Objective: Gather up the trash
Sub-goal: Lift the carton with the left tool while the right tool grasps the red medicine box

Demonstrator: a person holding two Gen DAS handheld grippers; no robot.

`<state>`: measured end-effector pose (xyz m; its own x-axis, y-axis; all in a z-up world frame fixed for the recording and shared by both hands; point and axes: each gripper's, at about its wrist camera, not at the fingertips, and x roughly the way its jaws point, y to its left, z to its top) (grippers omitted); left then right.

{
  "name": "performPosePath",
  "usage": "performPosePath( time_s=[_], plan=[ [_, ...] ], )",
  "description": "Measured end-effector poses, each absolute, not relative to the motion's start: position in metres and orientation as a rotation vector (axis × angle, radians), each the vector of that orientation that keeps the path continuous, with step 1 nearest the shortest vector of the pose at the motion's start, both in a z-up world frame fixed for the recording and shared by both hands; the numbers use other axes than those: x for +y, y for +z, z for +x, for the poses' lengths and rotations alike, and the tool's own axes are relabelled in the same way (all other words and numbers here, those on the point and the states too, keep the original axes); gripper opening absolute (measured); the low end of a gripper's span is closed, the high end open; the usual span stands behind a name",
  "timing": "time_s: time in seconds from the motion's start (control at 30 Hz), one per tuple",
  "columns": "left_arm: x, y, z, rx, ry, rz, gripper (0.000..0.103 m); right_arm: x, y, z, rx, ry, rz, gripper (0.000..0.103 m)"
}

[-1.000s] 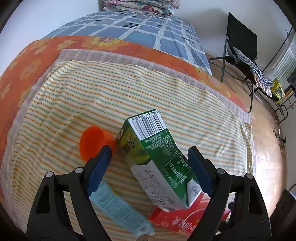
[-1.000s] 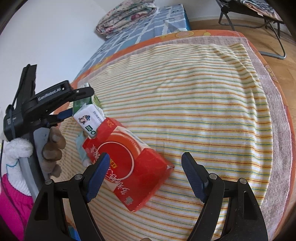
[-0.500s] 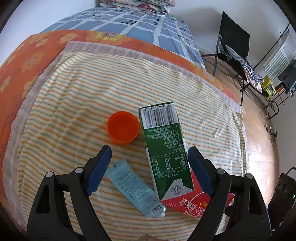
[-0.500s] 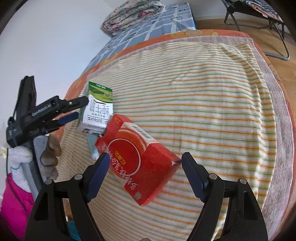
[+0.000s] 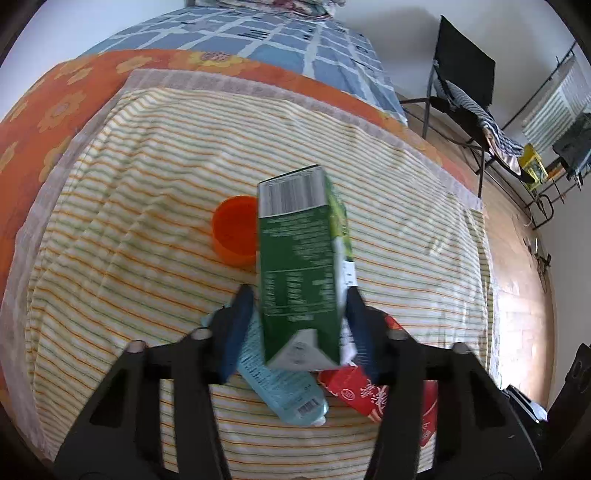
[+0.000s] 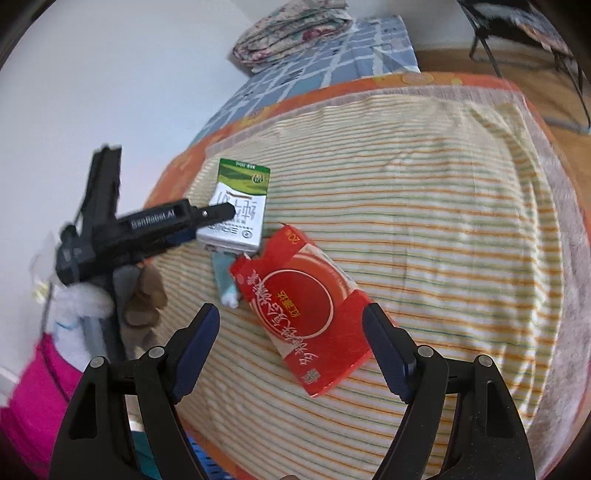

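My left gripper (image 5: 299, 295) is shut on a green milk carton (image 5: 299, 266), lifted above the striped blanket (image 5: 147, 184); the carton (image 6: 238, 206) and the left gripper (image 6: 207, 218) also show in the right wrist view. Under it lie a pale blue tube (image 5: 280, 384), an orange cup (image 5: 234, 229) and a red box (image 5: 369, 391). My right gripper (image 6: 291, 332) is open and empty, its fingers on either side of the near end of the red box (image 6: 306, 306), a little above it. The tube's end (image 6: 225, 280) shows left of the box.
The blanket lies on a bed with an orange flowered sheet (image 5: 44, 107) and a blue checked cover (image 5: 258, 40). A black folding chair (image 5: 461, 85) stands on the wooden floor at the right. Folded quilts (image 6: 291, 33) lie at the far end.
My left gripper has closed on the green carton and lifted it. The right gripper has moved a little closer over the red box and stays open.
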<state>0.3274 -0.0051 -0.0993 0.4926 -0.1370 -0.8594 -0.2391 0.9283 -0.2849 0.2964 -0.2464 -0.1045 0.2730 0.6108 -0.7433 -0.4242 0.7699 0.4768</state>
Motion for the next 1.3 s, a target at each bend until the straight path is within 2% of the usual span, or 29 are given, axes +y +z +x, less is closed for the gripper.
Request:
performPosePath(
  time_s=[0.4,0.6,0.97,1.3],
  plan=[
    [-0.006,-0.097,0.331,1.055,0.034,-0.364,0.045,-0.211,-0.128,0.278,1.001,0.704,-0.372,0.082],
    [-0.009,-0.095,0.331,1.053,0.027,-0.350,0.043,-0.198,-0.141,0.274,0.976,0.700,-0.510,0.085],
    [-0.007,-0.079,0.322,1.008,0.027,-0.327,0.043,-0.200,-0.142,0.278,0.984,0.723,-0.454,0.084],
    [0.003,-0.042,0.292,0.934,0.025,-0.292,0.043,-0.210,-0.121,0.252,0.926,0.696,-0.434,0.083]
  ],
)
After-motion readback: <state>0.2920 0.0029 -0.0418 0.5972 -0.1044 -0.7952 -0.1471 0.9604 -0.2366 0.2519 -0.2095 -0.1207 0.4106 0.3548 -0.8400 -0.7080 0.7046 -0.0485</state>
